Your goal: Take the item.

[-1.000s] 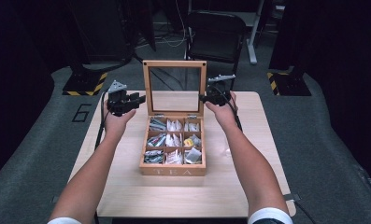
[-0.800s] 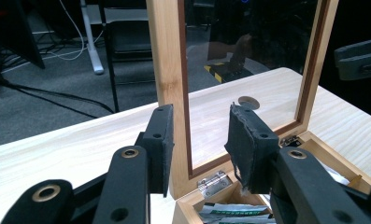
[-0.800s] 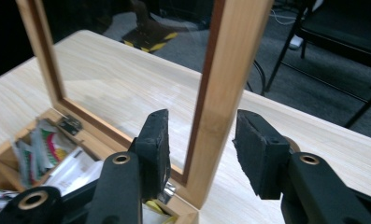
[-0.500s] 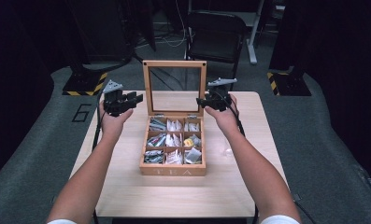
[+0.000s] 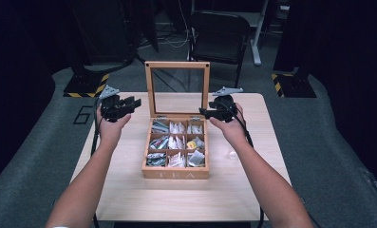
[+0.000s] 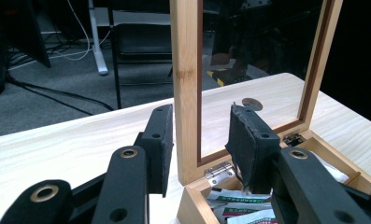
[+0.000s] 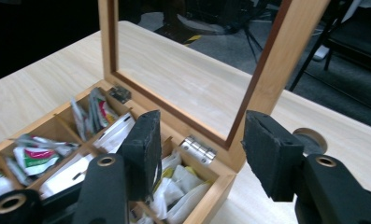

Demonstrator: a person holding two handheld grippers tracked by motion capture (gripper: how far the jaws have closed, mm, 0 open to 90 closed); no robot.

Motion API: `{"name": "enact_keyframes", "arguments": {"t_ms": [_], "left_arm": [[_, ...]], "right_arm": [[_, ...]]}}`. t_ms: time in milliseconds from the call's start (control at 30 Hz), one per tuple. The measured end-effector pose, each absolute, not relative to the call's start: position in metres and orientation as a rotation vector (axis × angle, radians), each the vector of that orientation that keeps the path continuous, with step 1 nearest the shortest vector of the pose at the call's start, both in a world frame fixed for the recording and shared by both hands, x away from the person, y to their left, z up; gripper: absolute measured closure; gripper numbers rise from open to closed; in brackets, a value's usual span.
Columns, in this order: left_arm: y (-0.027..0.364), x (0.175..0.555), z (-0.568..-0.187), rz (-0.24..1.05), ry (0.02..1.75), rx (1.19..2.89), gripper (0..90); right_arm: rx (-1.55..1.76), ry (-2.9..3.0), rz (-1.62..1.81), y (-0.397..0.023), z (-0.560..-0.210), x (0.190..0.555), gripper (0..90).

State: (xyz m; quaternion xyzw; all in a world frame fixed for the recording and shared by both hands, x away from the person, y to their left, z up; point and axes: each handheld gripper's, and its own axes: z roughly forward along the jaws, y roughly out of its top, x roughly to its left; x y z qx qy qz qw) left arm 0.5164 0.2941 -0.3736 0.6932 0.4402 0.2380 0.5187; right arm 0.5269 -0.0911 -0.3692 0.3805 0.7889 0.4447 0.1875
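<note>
A wooden box [image 5: 176, 147] sits in the middle of the surface [image 5: 129, 194]. Its lid [image 5: 177, 89] stands straight up at the back of the box. The lid is a wood frame with a clear pane in it. The word TEA is on the front wall of the box. Inside the box are small square parts, and tea bags [image 5: 176, 142] lie in them.

The left tool [image 5: 129, 103] is up by the left side of the lid. In the left gripper view, the left tool [image 6: 199, 140] has its jaws on both sides of the lid's left post [image 6: 187, 88]. One jaw is outside the frame and one is in front of the pane. There is a small gap on each side, so the jaws do not press the post.

The right tool [image 5: 206, 113] is by the right side of the lid. In the right gripper view, the right tool [image 7: 202, 154] has its jaws wide apart, and they have just been opening. The lid's right post [image 7: 286, 65] and a hinge [image 7: 198, 148] show between them, farther back. Nothing is held.

A small round thing [image 7: 309, 137] lies on the surface just right of the box.
</note>
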Motion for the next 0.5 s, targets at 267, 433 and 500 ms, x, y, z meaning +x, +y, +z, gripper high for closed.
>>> {"name": "enact_keyframes", "arguments": {"t_ms": [267, 433, 500], "left_arm": [[0.295, 0.508, -0.37, 0.57, 1.035, 1.654, 60.4], [0.295, 0.503, -0.371, 0.575, 1.027, 1.649, 60.4], [0.295, 0.501, -0.371, 0.577, 1.027, 1.645, 60.4]], "right_arm": [[0.986, 2.197, 1.278, -0.089, -0.366, 0.507, 48.9], [0.977, 2.208, 1.283, -0.087, -0.367, 0.494, 49.5], [0.981, 2.232, 1.285, -0.087, -0.369, 0.491, 51.1]]}}
